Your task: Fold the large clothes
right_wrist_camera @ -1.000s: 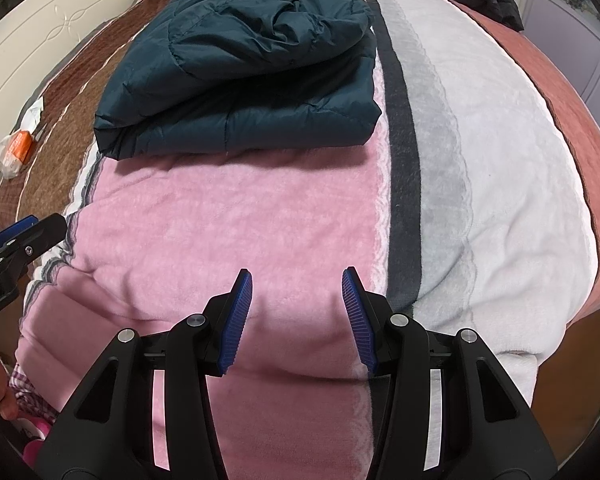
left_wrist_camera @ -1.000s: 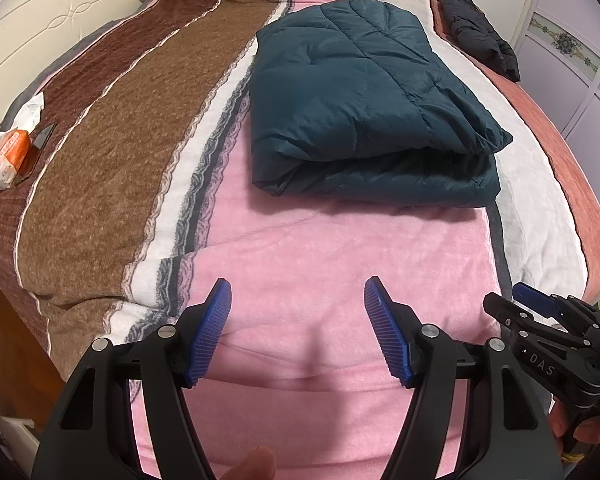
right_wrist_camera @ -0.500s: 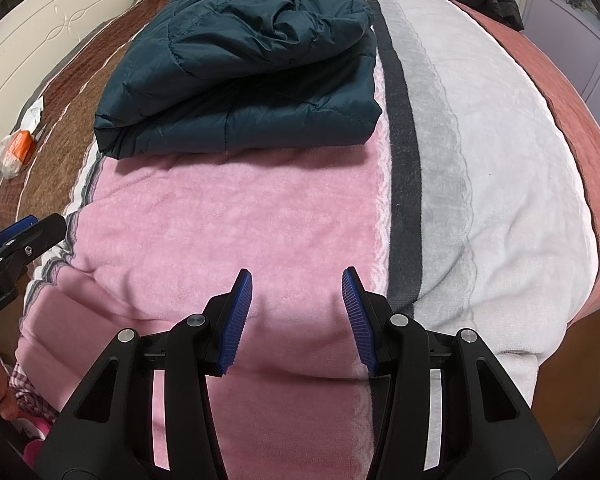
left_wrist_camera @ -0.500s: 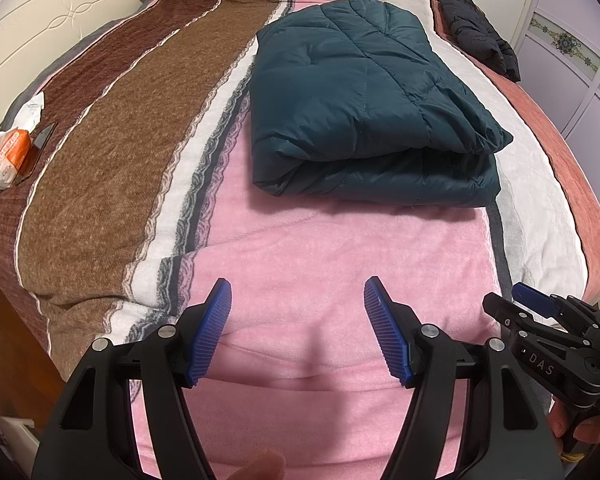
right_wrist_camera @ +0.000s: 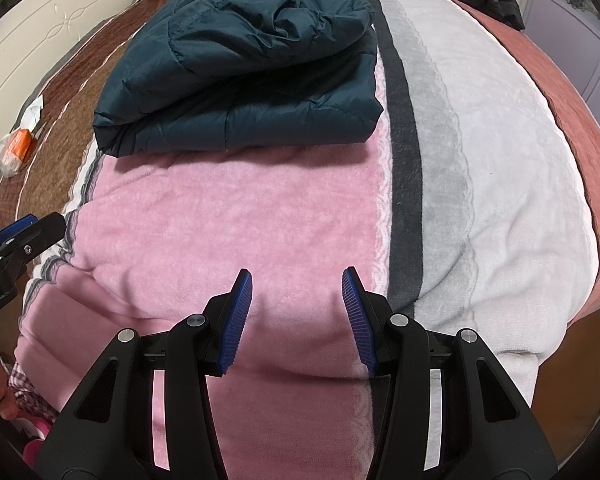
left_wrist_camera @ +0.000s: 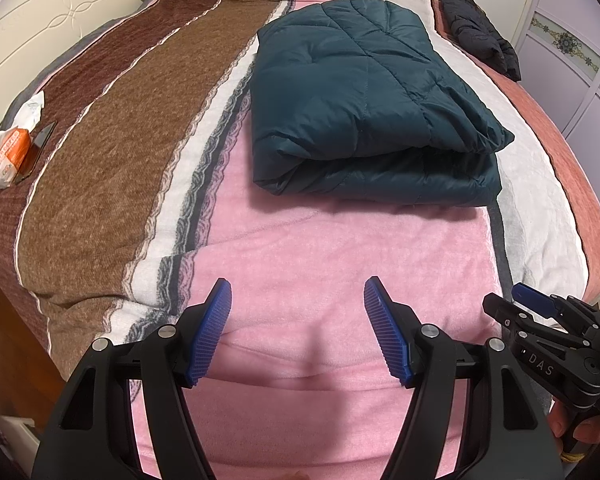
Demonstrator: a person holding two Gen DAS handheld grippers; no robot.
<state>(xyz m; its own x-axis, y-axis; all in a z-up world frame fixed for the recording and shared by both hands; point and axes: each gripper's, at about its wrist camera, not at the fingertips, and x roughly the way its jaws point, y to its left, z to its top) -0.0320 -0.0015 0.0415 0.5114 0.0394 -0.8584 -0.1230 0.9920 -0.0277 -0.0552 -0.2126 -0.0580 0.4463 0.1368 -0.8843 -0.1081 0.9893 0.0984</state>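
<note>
A small orange and white packet [left_wrist_camera: 8, 156] is lying far on the left, on the brown stripe of the blanket [left_wrist_camera: 100, 152]. The blanket is covering the whole bed in brown, white, pink and reddish stripes. The left gripper [left_wrist_camera: 298, 292] is hanging over the pink stripe near the bed's front edge, with its blue fingers [left_wrist_camera: 212, 332] wide apart and holding nothing. Past it, the dark teal puffy jacket [left_wrist_camera: 364, 104] is lying folded up in the middle of the bed, mostly on the pink stripe. The right gripper [right_wrist_camera: 297, 282] is hanging just beside the left one, its fingers also apart and holding nothing. A black jacket [left_wrist_camera: 476, 36] is sitting far back on the right.
</note>
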